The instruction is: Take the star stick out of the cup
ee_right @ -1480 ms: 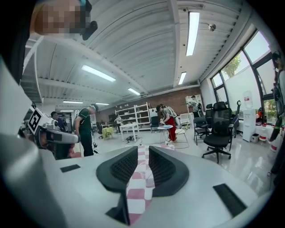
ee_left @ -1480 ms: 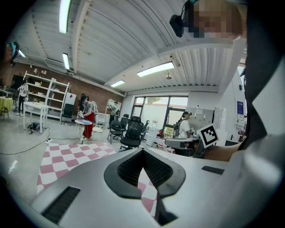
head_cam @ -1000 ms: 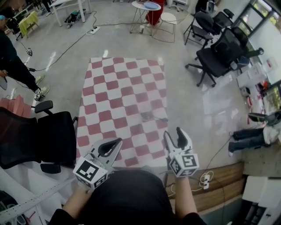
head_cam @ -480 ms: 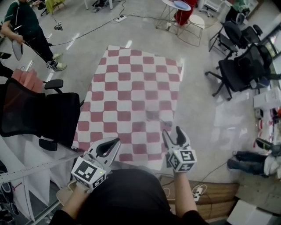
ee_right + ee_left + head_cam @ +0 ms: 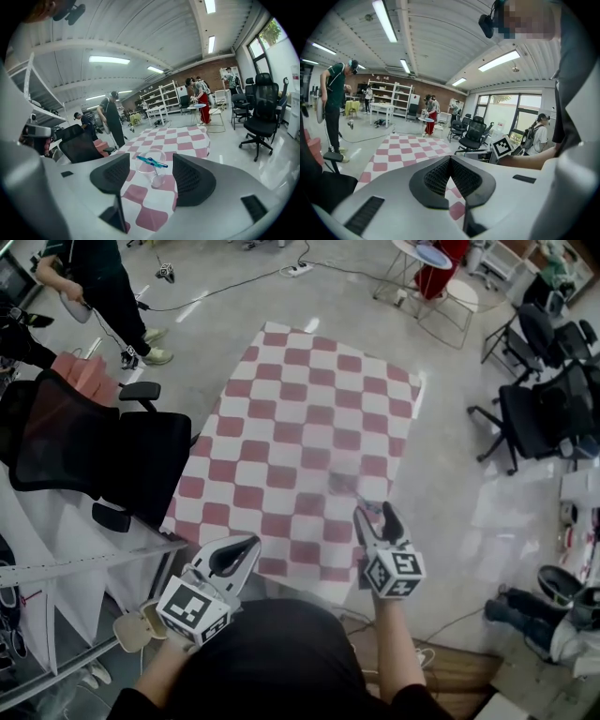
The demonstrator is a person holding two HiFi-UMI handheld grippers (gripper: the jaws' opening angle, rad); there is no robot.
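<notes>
Currently the stick [image 5: 151,162] rests across the rim of the cup [image 5: 158,178] on the mat [image 5: 309,427], so we count nothing as done yet. Our right gripper [image 5: 375,519] gapes wide and frames the cup from short of it, without contact. Our left gripper [image 5: 234,557] is closed and empty; approach, grasp and lift remain.

No legible text, brand, number or label is present in any view. The only sign-like items are black-and-white square marker patterns, which carry no readable characters. One marker [image 5: 192,607] stands on the cube of the left gripper [image 5: 248,545], just off the near left corner of the checkered mat [image 5: 309,427]. A second marker [image 5: 394,570] stands on the cube of the right gripper [image 5: 375,515], at the mat's near right edge.
</notes>
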